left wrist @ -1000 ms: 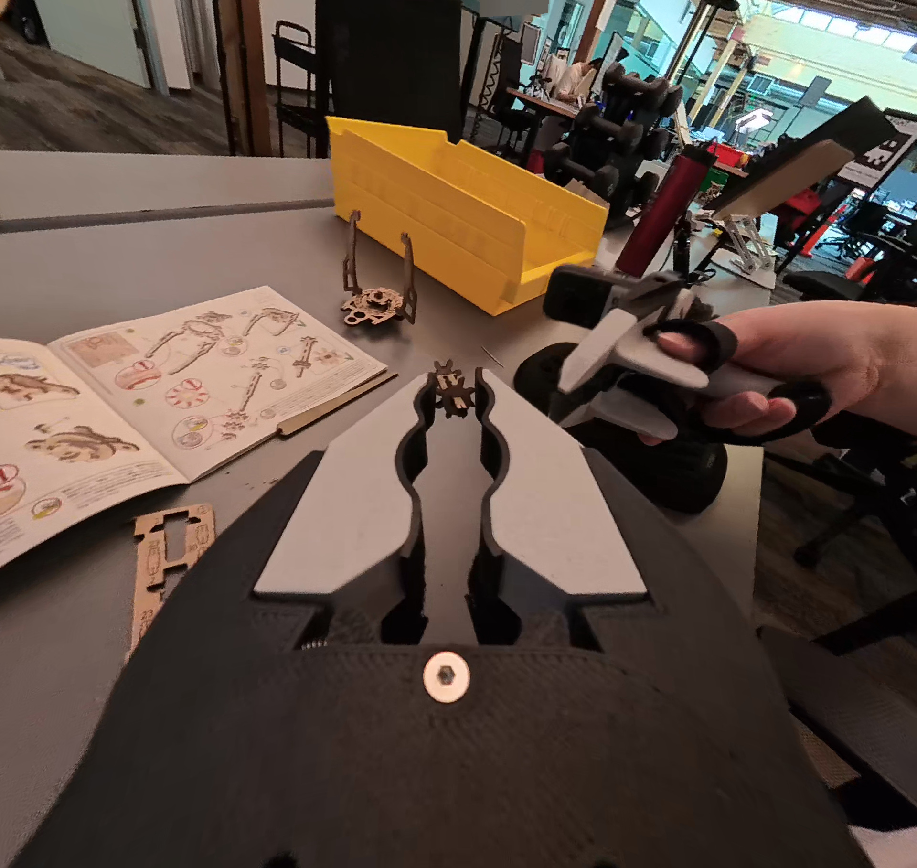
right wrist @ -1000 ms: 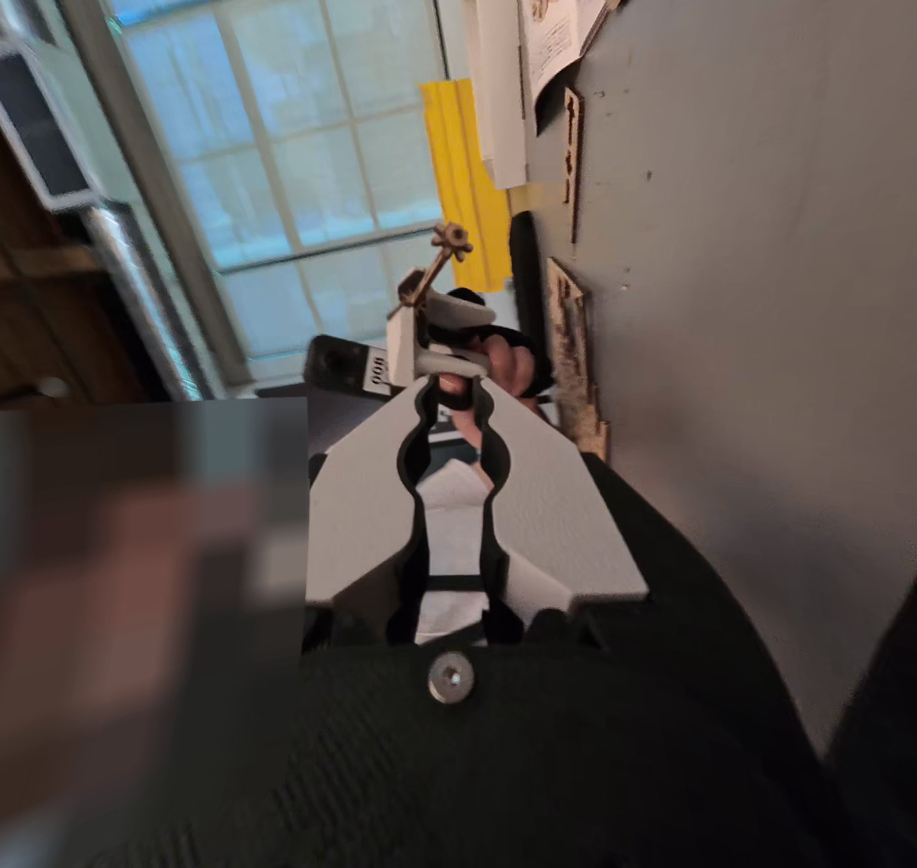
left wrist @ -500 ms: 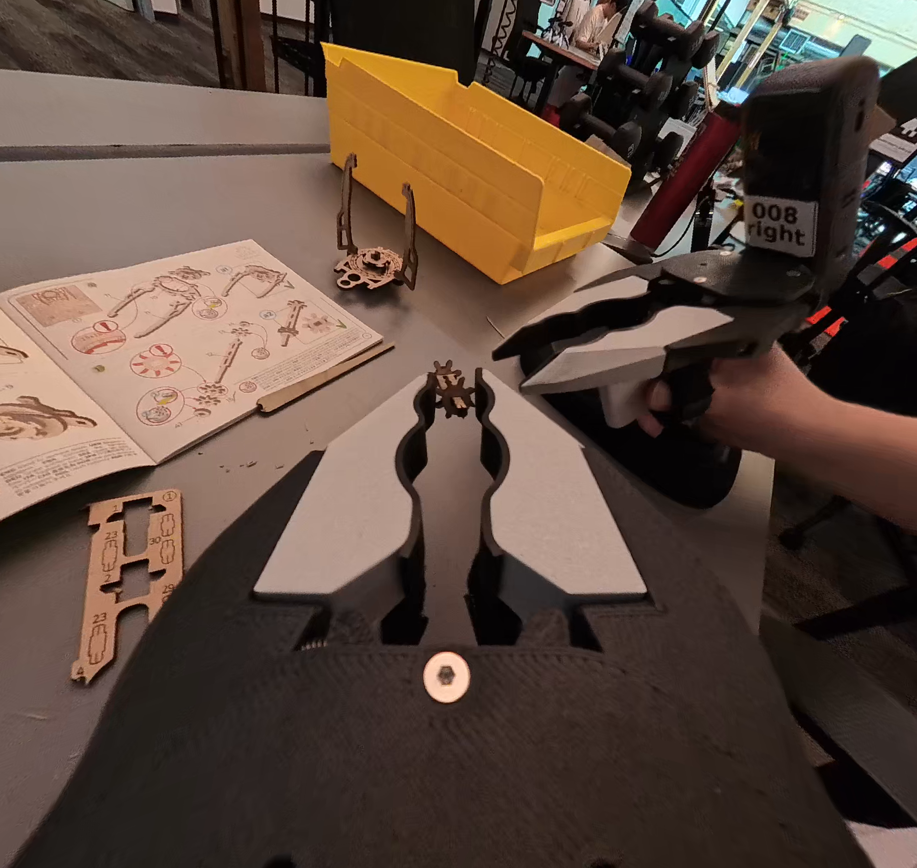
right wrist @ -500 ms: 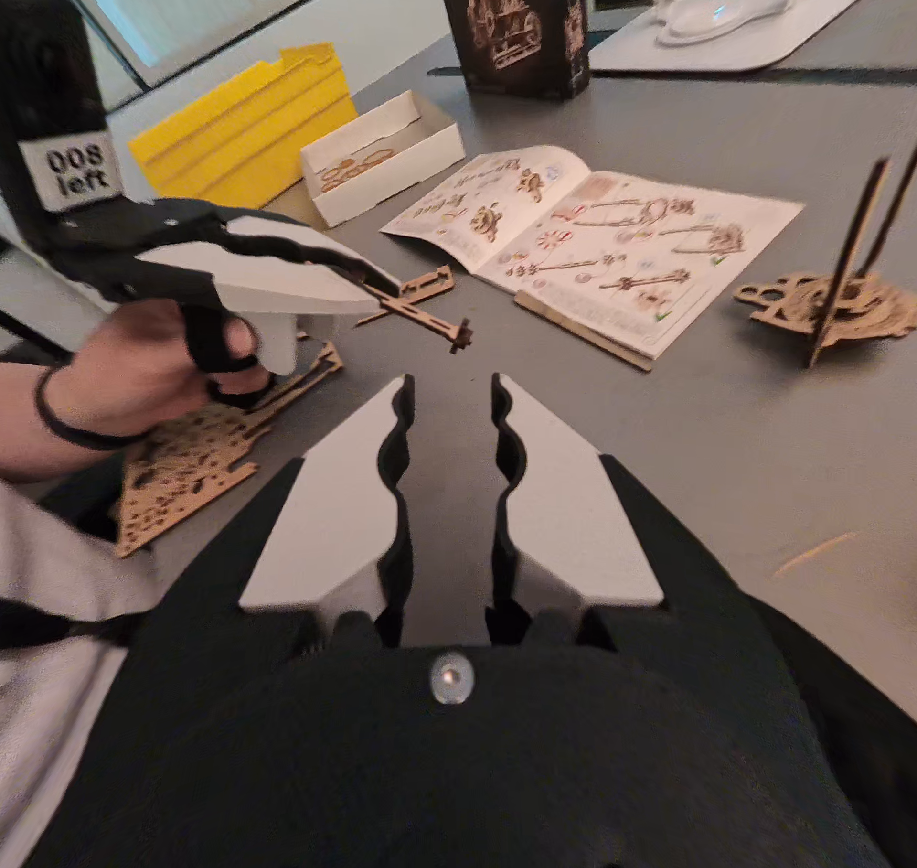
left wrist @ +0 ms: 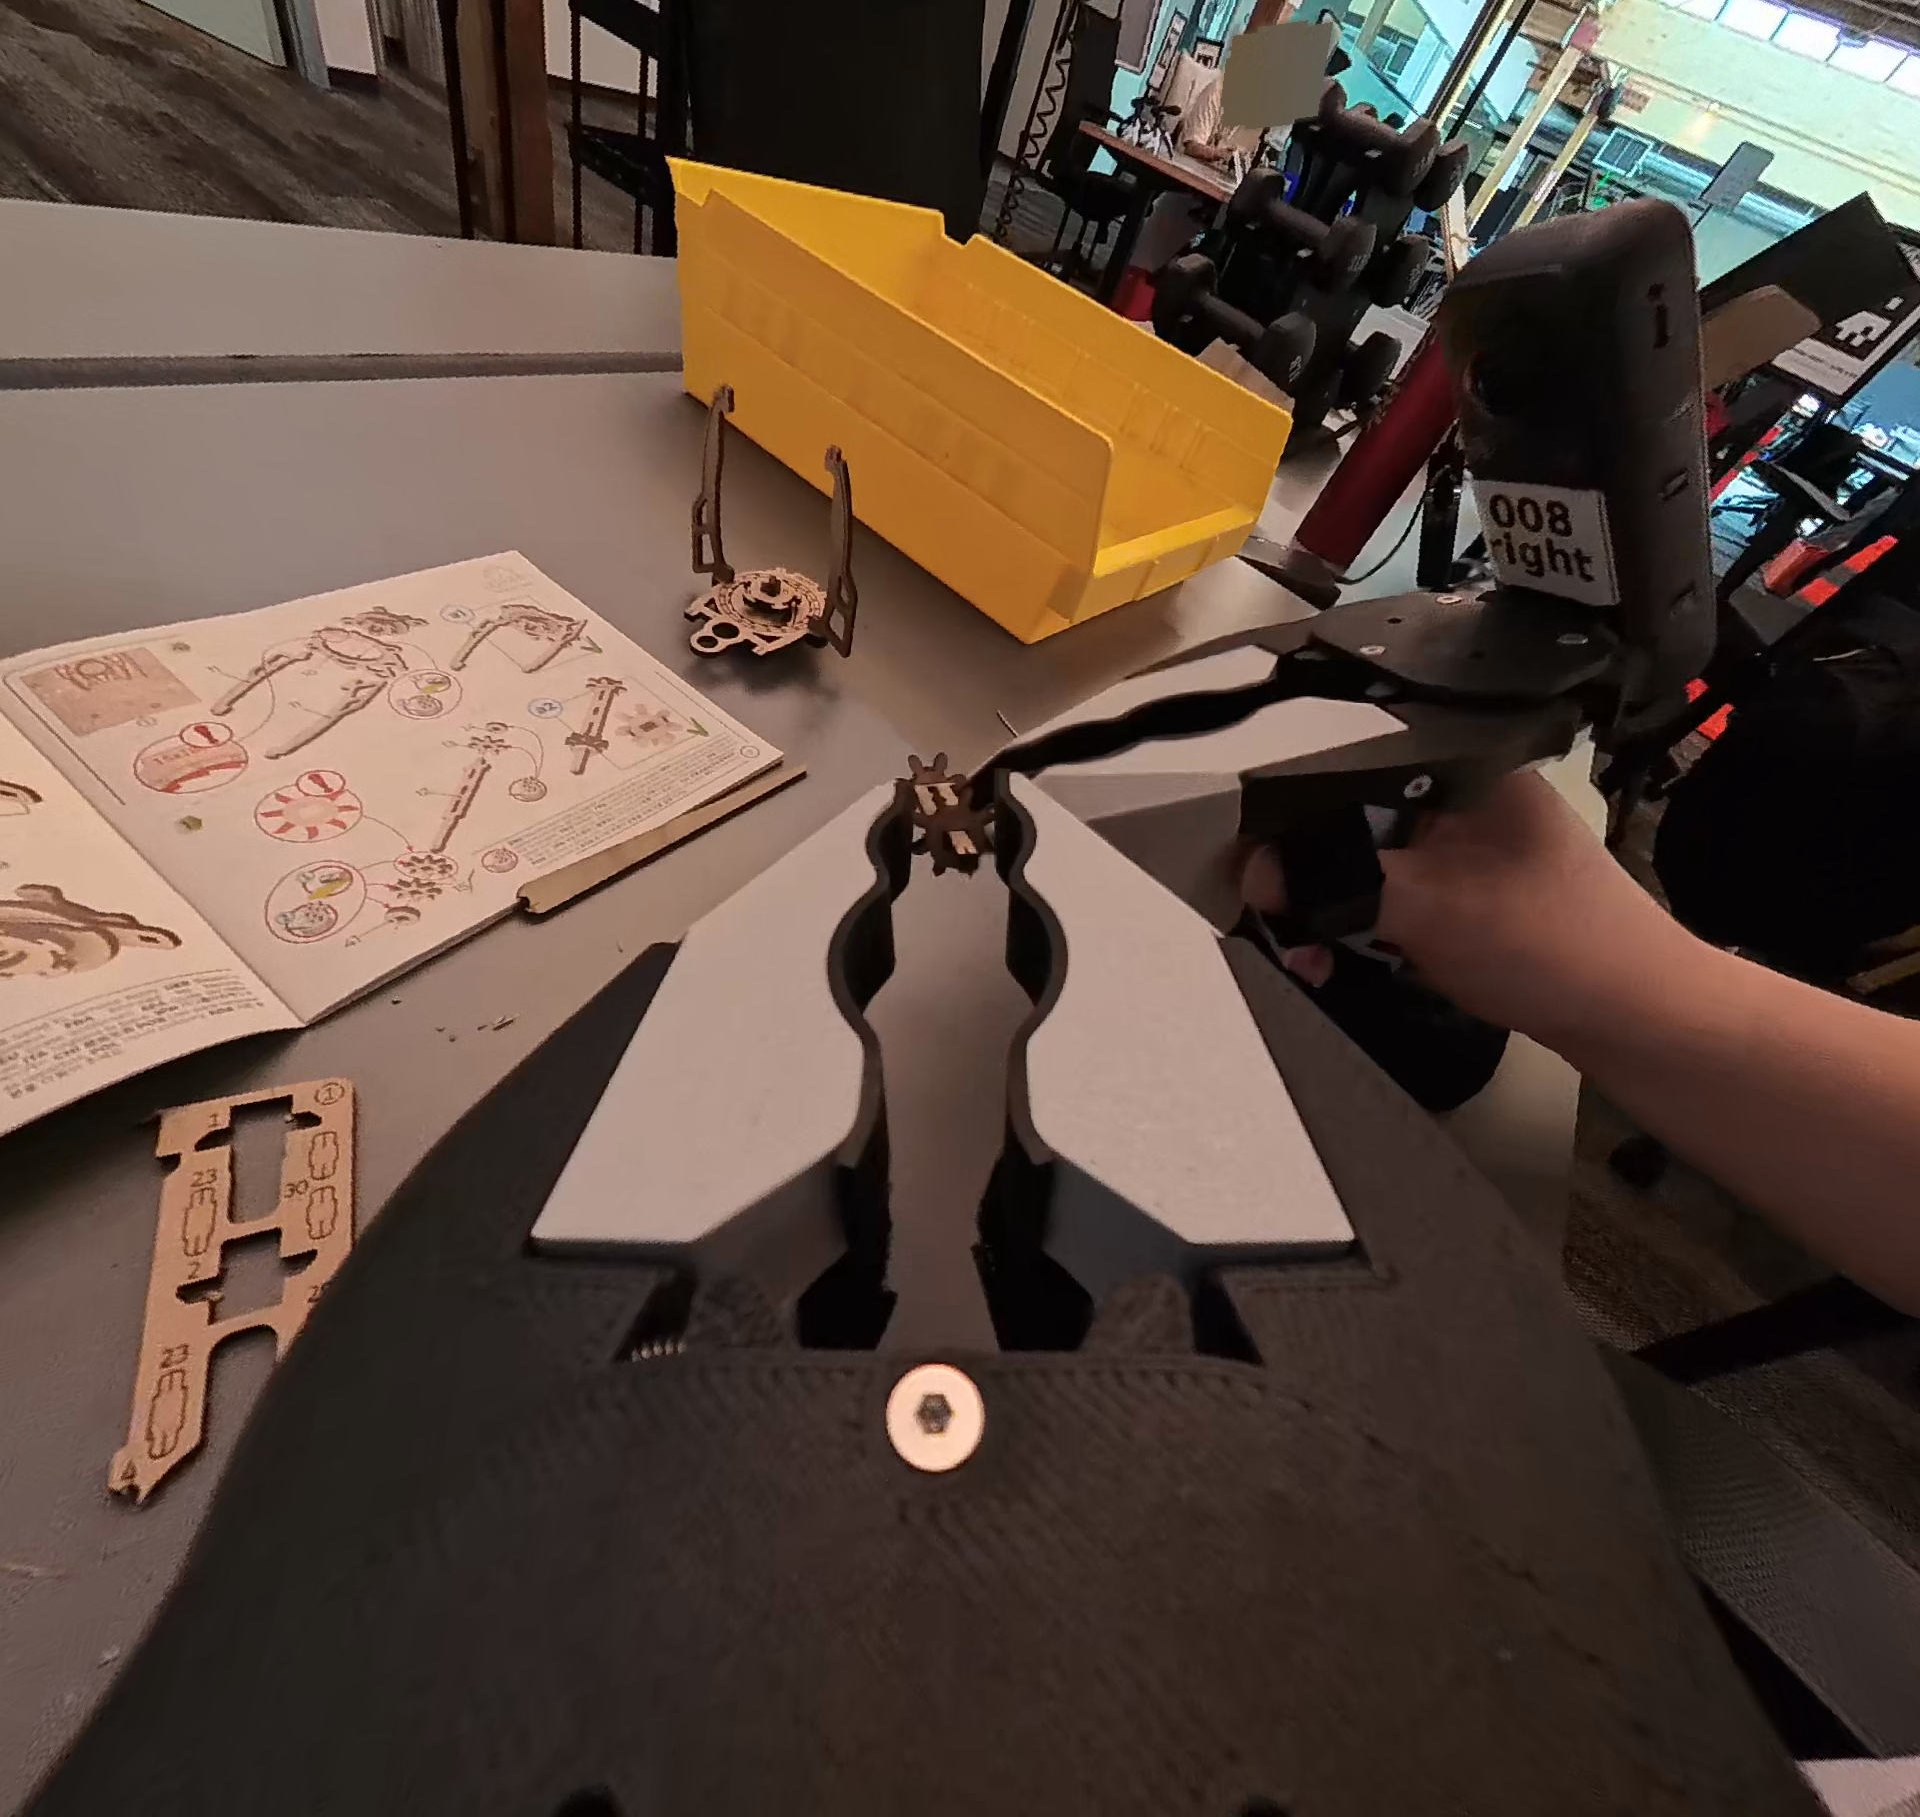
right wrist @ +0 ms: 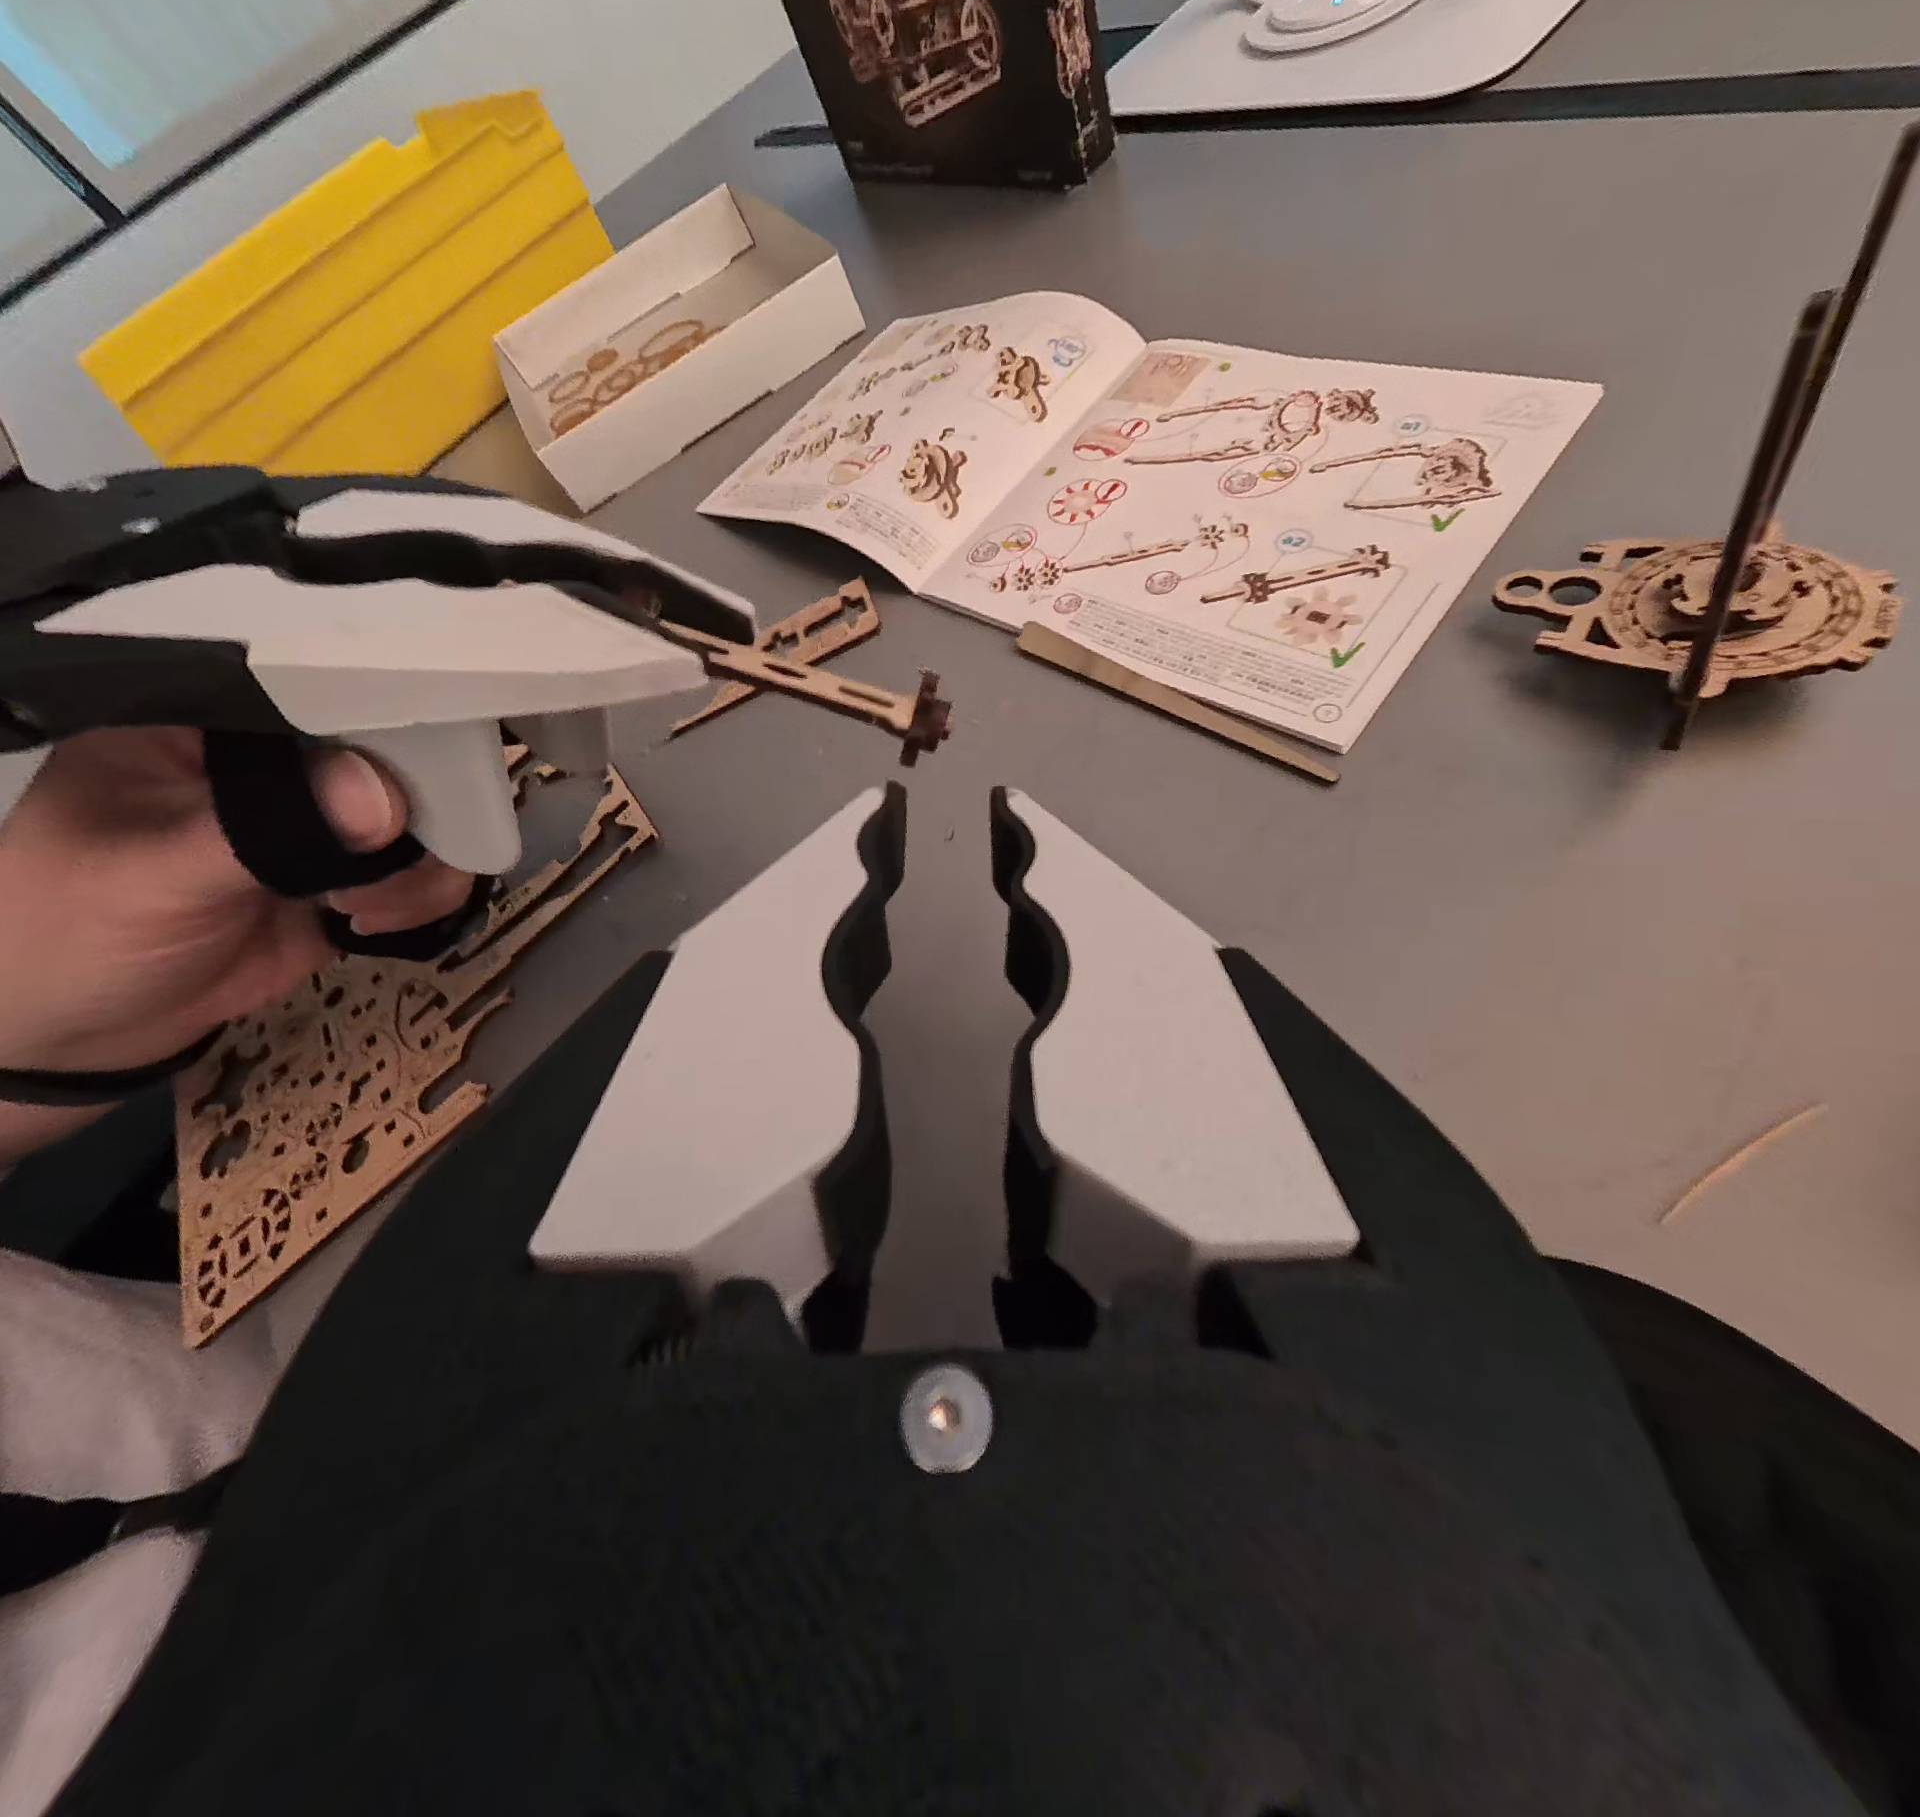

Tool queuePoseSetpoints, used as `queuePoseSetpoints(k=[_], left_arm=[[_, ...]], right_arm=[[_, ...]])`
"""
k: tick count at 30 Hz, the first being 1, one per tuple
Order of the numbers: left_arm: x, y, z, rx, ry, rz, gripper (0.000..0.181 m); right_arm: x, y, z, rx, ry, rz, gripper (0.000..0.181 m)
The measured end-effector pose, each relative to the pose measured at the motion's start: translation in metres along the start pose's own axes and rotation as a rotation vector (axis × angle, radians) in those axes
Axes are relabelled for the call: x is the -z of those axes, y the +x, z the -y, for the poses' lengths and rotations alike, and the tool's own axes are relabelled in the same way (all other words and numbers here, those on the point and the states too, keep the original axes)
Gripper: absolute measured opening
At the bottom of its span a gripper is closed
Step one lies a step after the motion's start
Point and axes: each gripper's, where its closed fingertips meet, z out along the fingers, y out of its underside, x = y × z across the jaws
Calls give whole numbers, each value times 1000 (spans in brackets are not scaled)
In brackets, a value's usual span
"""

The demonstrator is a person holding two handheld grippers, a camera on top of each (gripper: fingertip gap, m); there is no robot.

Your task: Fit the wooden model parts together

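My left gripper (left wrist: 943, 803) is shut on a thin wooden axle with a small gear (left wrist: 940, 825) at its end. In the right wrist view the left gripper (right wrist: 719, 641) comes in from the left and holds the axle (right wrist: 821, 684) level above the table, with its gear (right wrist: 925, 718) just beyond my right gripper (right wrist: 943, 803). The right gripper is open and empty. In the left wrist view the right gripper (left wrist: 1010, 761) has its tips right beside the gear. A partly built wooden model (right wrist: 1704, 614) with upright struts stands on the table; it also shows in the left wrist view (left wrist: 769, 604).
An open instruction booklet (right wrist: 1195, 500) and a wooden stick (right wrist: 1174, 702) lie mid-table. A punched wooden sheet (right wrist: 332, 1092) lies under the left hand. A yellow bin (left wrist: 935, 396), a white box of wooden rings (right wrist: 675, 365) and a black product box (right wrist: 935, 32) stand behind. A leftover wooden frame (left wrist: 239, 1248) lies near the left. The left gripper's tips are roughly 5 centimeters from the right gripper's.
My right gripper has swung round from a sideways tilt to face the table and has moved up to the gear end of the axle. My left gripper keeps hold of the axle.
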Motion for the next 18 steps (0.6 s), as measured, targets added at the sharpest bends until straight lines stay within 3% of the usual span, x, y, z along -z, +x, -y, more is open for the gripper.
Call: queuePoseSetpoints(k=[18], left_arm=[[-1, 2, -2, -10, 1, -2, 13]], right_arm=[[7, -3, 14, -76, 33, 80, 3]])
